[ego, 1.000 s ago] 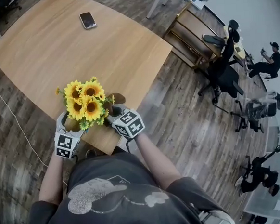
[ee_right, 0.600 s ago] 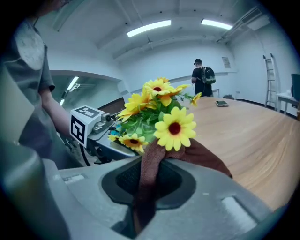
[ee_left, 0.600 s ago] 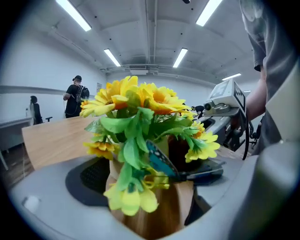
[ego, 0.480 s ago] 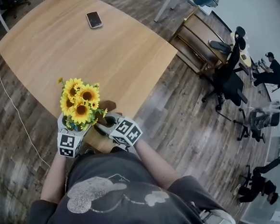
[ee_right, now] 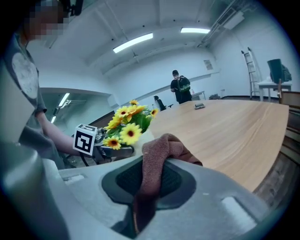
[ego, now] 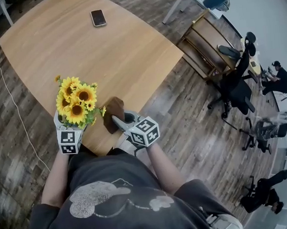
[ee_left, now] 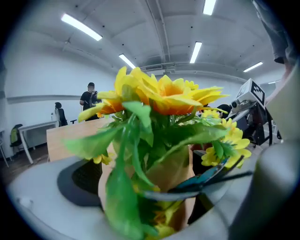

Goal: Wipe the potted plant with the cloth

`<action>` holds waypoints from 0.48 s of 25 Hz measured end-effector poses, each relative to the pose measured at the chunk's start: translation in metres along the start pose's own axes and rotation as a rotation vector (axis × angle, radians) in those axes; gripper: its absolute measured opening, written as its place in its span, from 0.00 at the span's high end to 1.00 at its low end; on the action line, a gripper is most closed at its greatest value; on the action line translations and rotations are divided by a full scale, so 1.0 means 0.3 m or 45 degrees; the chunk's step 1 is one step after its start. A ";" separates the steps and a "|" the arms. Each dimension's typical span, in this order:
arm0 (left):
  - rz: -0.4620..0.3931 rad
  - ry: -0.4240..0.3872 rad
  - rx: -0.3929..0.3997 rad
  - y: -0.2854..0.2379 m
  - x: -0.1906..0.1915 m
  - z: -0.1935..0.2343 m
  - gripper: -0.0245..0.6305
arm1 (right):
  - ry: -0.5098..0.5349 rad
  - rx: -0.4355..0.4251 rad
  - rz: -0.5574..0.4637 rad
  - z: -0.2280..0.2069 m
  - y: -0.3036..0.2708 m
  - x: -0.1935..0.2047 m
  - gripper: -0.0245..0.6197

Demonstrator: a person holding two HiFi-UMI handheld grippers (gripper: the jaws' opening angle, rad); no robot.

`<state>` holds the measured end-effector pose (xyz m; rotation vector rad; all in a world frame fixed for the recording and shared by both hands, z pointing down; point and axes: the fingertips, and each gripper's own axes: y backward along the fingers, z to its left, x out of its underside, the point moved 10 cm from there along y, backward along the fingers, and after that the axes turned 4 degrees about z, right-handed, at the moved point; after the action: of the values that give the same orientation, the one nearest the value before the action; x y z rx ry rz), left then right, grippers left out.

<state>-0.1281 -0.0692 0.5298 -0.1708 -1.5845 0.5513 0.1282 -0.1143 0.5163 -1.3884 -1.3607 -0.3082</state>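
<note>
A pot of yellow sunflowers [ego: 75,101] stands near the front edge of the wooden table [ego: 129,53]. My left gripper [ego: 71,125] sits at its base with the tan pot [ee_left: 171,171] between the jaws. Those jaws have just been opening and now stand wide, so I read them as open. My right gripper [ego: 118,121] is shut on a brown cloth [ego: 114,112], just right of the flowers and apart from them. In the right gripper view the cloth [ee_right: 157,161] hangs folded between the pads [ee_right: 126,180], with the sunflowers [ee_right: 125,123] off to the left.
A phone [ego: 99,17] lies at the far side of the table. To the right are a low wooden shelf [ego: 202,38], office chairs [ego: 235,87] and seated people. A cable [ego: 15,104] runs over the floor on the left. A person [ee_right: 179,88] stands beyond the table.
My right gripper has drawn the cloth away from the pot toward the right and a little up. The left gripper's jaws have spread wider around the pot.
</note>
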 end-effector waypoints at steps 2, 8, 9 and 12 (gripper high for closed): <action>-0.003 0.011 -0.015 -0.014 -0.005 -0.008 0.00 | -0.054 0.049 -0.024 -0.041 0.017 0.003 0.89; 0.026 0.040 -0.027 -0.038 0.004 -0.036 0.09 | -0.055 0.120 -0.034 -0.116 -0.001 -0.059 0.89; 0.025 0.039 -0.026 -0.040 0.007 -0.034 0.10 | -0.033 0.115 -0.026 -0.126 -0.016 -0.081 0.89; 0.034 0.012 0.005 -0.045 0.013 -0.027 0.10 | 0.058 0.071 0.006 -0.153 -0.073 -0.168 0.89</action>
<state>-0.1178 -0.0773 0.5394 -0.1917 -1.5737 0.5738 0.1171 -0.1839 0.5036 -1.3301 -1.3190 -0.2952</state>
